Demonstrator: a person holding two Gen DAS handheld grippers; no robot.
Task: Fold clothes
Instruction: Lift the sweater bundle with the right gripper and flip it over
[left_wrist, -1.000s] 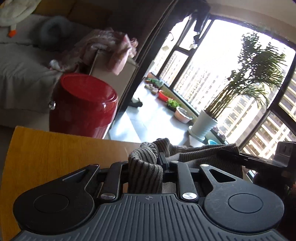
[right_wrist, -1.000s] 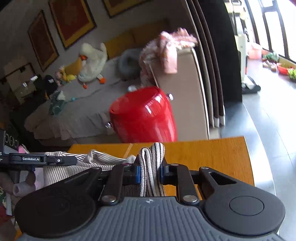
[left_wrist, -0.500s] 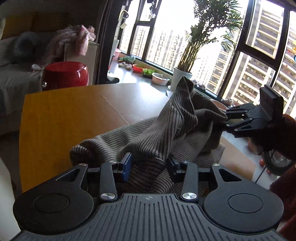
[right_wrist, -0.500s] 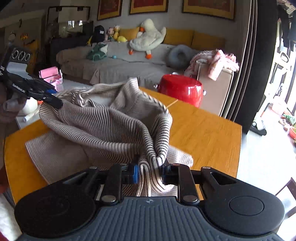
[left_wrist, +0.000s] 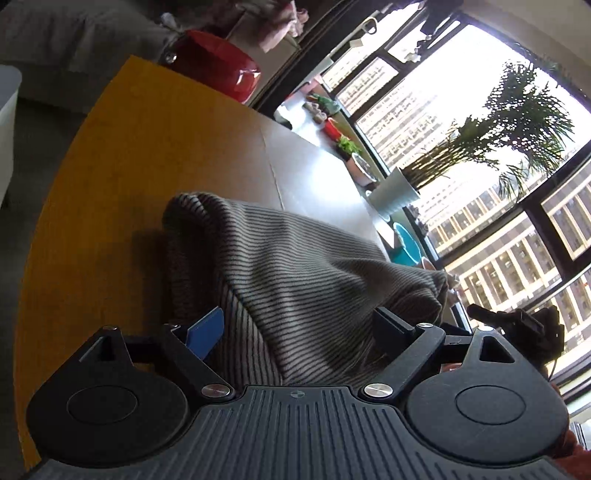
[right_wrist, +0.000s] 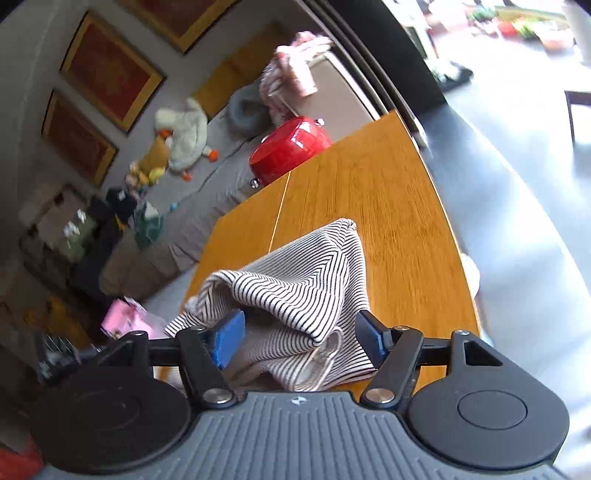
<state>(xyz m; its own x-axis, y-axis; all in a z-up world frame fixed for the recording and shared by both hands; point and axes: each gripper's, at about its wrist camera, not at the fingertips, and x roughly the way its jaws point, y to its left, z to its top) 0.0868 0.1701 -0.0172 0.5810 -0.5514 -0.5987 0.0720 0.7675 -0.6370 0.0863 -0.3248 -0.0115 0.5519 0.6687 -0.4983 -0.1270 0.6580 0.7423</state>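
Note:
A striped knit garment (left_wrist: 295, 266) lies in a folded heap on the wooden table (left_wrist: 122, 177). My left gripper (left_wrist: 295, 326) sits low at its near edge, jaws opening wide. The cloth runs between the fingers, which do not pinch it. In the right wrist view the same garment (right_wrist: 295, 288) is doubled over, with a light hem showing underneath. My right gripper (right_wrist: 299, 330) straddles that fold, its jaws also opening, its blue pads (right_wrist: 227, 338) clear of the cloth. The right gripper's fingers (left_wrist: 495, 315) show past the garment's far corner.
A red lidded pot (right_wrist: 291, 147) stands beyond the table's far end, in front of a sofa with plush toys (right_wrist: 181, 133). A potted palm (left_wrist: 395, 192) and a teal bowl (left_wrist: 406, 247) stand by the big window. The table edge (right_wrist: 454, 236) drops to the floor on the right.
Both grippers were shut on the garment and held it up. Now both have opened, the garment has dropped into a folded heap on the table, and both views have rolled.

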